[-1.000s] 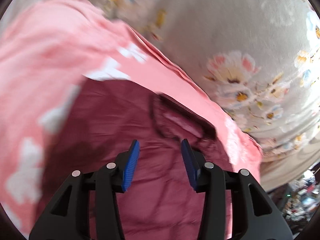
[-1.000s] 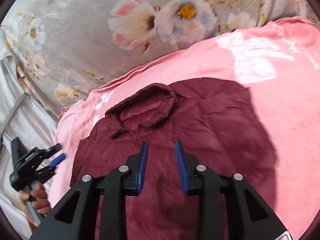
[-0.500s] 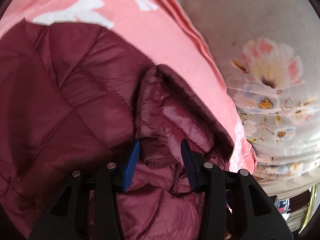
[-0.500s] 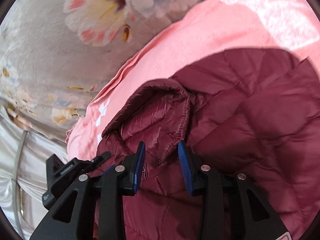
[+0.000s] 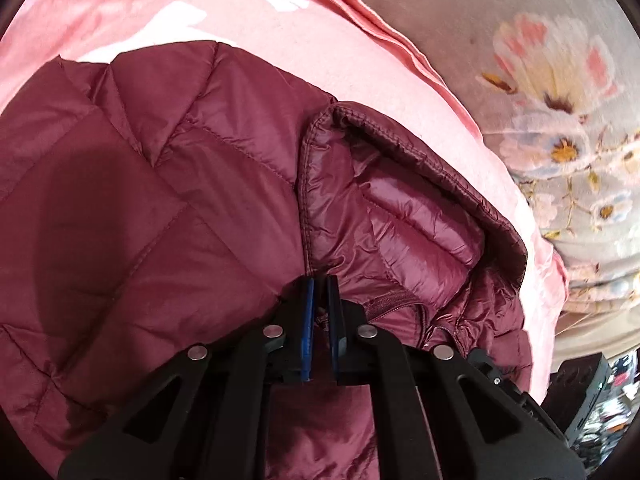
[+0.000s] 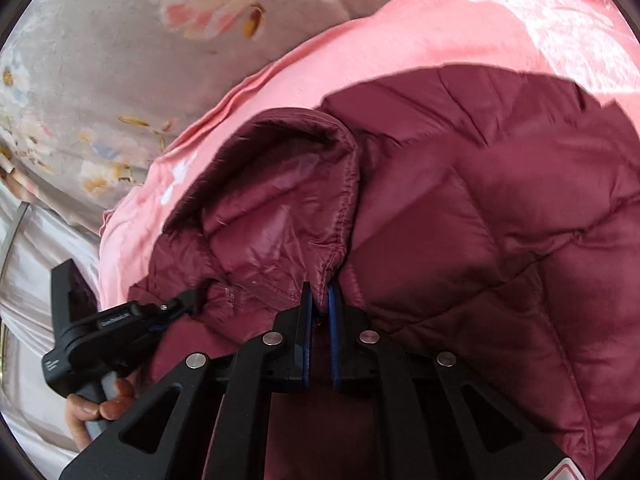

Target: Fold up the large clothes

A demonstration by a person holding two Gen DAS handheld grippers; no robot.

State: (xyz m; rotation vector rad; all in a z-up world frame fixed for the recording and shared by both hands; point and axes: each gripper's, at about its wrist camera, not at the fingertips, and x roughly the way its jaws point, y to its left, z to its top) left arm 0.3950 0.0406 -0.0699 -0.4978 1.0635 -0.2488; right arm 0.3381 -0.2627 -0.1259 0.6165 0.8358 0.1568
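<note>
Jacket (image 5: 168,216), maroon quilted, lay on pink blanket (image 5: 280,48) with collar (image 5: 400,200) at 1 o'clock; left gripper (image 5: 319,292) and right gripper (image 6: 319,300) were both clamped on collar fabric, so lifting evenly together would likely keep it square.

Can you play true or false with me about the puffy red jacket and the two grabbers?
1. The left gripper is pinching the maroon jacket. True.
2. The right gripper is wide open. False: its fingers are closed on jacket fabric beside the collar.
3. The jacket lies on a pink blanket. True.
4. The jacket is bright blue. False: it is maroon; only the gripper pads are blue.
5. The floral sheet covers the jacket. False: it lies beyond the blanket.
</note>
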